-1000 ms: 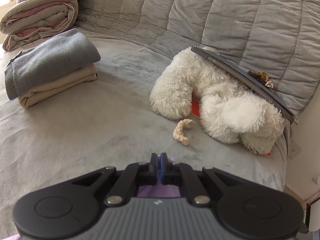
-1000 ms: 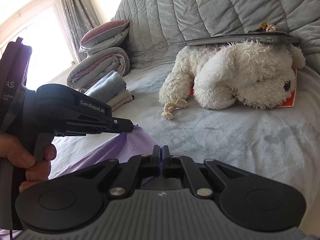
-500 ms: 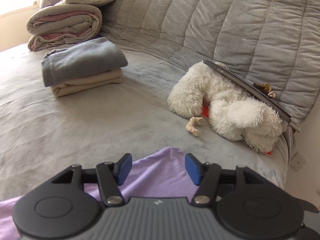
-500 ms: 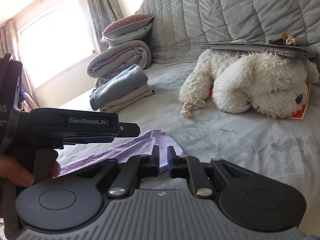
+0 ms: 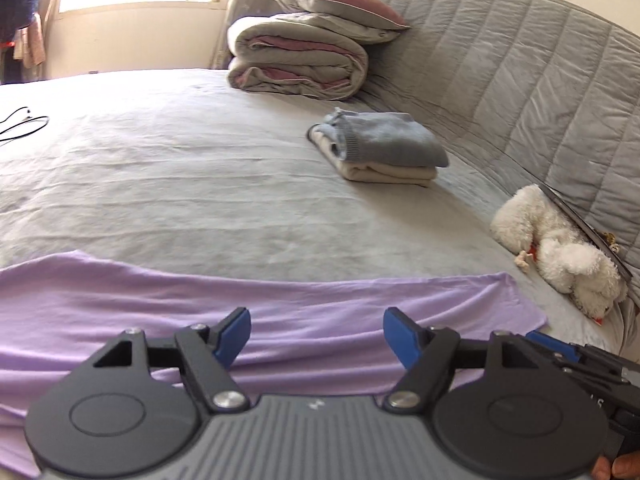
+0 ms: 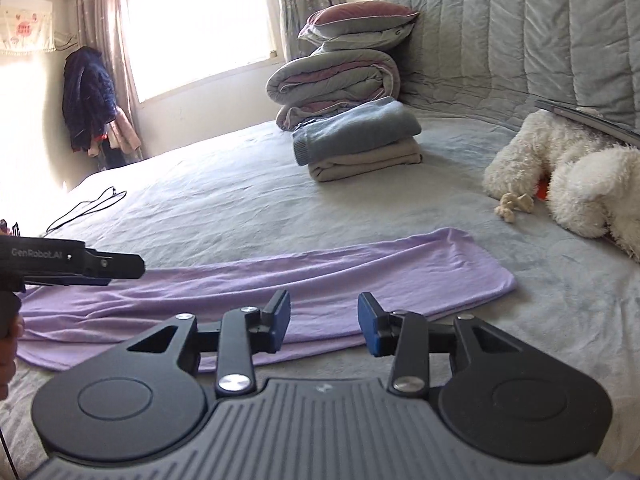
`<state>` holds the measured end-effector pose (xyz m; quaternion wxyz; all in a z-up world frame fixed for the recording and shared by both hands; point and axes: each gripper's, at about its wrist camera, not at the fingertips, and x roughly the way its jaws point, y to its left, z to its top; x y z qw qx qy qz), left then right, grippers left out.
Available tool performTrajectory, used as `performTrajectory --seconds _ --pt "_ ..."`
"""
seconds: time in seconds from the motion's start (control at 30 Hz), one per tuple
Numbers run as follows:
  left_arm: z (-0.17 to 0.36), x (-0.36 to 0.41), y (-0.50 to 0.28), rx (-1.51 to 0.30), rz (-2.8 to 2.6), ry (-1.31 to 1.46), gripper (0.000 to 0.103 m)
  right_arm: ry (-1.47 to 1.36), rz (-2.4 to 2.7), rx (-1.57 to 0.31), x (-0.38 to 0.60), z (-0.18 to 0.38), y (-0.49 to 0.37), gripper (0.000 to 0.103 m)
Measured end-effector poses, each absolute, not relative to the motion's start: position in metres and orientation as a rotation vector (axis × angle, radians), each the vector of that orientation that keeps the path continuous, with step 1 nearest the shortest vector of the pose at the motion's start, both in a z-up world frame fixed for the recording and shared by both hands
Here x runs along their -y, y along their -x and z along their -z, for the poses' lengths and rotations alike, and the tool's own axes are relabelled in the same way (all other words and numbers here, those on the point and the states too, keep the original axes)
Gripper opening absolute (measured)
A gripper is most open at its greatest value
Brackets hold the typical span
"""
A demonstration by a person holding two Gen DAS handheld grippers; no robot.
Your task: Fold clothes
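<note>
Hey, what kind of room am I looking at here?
Most likely a bedroom: a wide bed with a padded headboard, a rolled duvet with a pillow on top, and curtains beside the window.

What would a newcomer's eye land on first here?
The long lilac garment lying flat across the grey bed, just ahead of both tools. Next, the fluffy white plush toy at the right against the quilted headboard, and the folded clothes stack further back.
</note>
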<state>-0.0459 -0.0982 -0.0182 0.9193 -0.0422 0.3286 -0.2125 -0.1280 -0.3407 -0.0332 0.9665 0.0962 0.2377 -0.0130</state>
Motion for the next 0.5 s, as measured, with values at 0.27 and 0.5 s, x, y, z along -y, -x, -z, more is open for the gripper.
performTrajectory --seconds 0.27,0.5 --pt "0.027 0.017 0.069 -0.679 0.331 0.101 0.072 -0.056 -0.068 -0.541 0.285 0.041 0.11 0.042" --pt "0.037 -0.013 0.076 -0.702 0.379 0.036 0.065 0.06 -0.155 -0.581 0.243 0.045 0.099 0.042"
